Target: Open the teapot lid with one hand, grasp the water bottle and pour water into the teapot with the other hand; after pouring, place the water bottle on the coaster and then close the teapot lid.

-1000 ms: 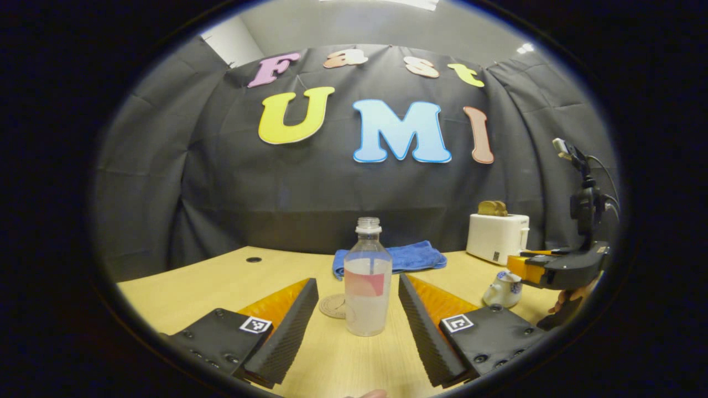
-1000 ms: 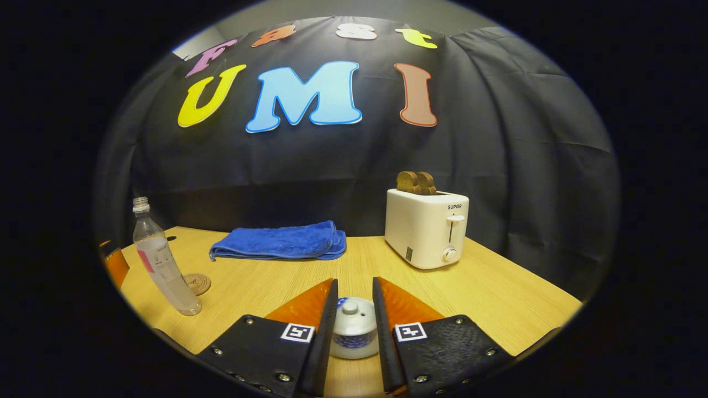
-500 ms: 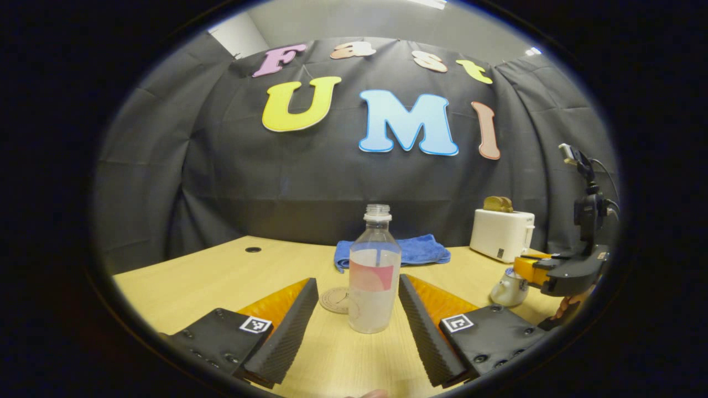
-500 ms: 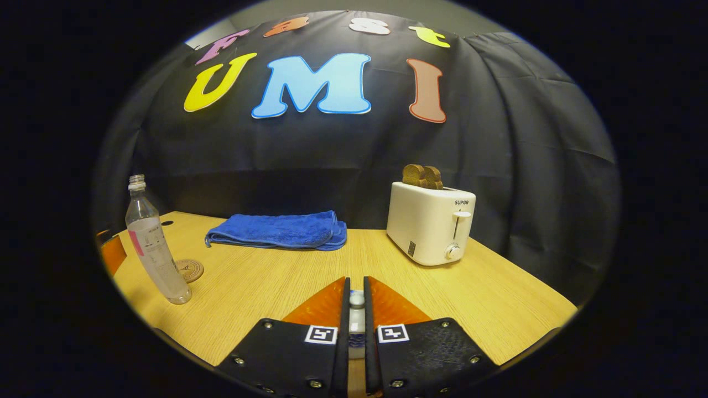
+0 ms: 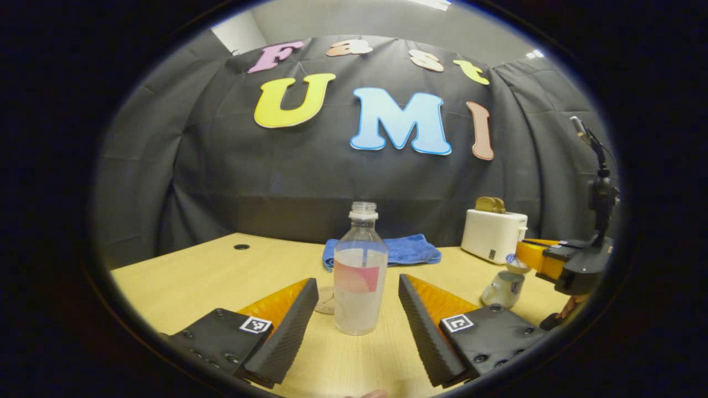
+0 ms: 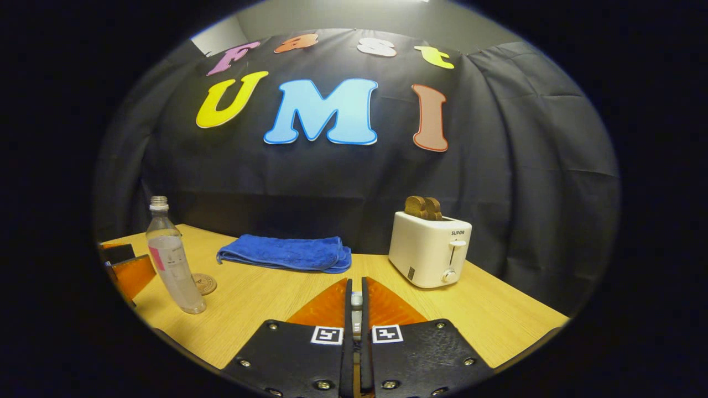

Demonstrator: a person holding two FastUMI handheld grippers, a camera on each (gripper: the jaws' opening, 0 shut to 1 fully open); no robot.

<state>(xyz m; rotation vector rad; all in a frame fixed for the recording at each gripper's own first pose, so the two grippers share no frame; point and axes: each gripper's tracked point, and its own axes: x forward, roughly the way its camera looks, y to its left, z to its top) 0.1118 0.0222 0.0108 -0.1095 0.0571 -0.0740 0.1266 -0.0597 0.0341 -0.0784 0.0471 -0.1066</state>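
On the surface (image 5: 221, 276): pale wood-grain top, smooth, with a small dark round hole near the far left edge.
Bottle (image 5: 360, 269): clear plastic, uncapped, ribbed neck, pink patch on the label. About half full. Standing upright between the left claw's fingers, not touched on either side.
Left claw (image 5: 358, 309): spread wide. Inner faces are ridged, wedge-shaped pads, and there's clear space between each pad and the bottle.
Coaster (image 5: 325, 303): flat round disc with some kind of printed pattern, lying just behind the bottle and partly hidden by it. In the right gripper view it sits just beside the bottle's base (image 6: 204, 284).
Teapot (image 5: 502, 287): small white ceramic pot with blue painted marks, rounded body, off to the right in the left gripper view.
Lid (image 5: 515, 262): little domed white-and-blue piece, up off the pot's body, at the tips of the right claw.
Right claw (image 6: 357, 301): fingers pressed nearly together, pinching the lid's small pale knob (image 6: 357, 299) in the thin gap.
Towel (image 6: 287, 253): blue, fuzzy, folded flat, toward the back.
Toaster (image 6: 430, 249): white boxy plastic with rounded corners, side lever and dial, two brown slices sticking out the top.
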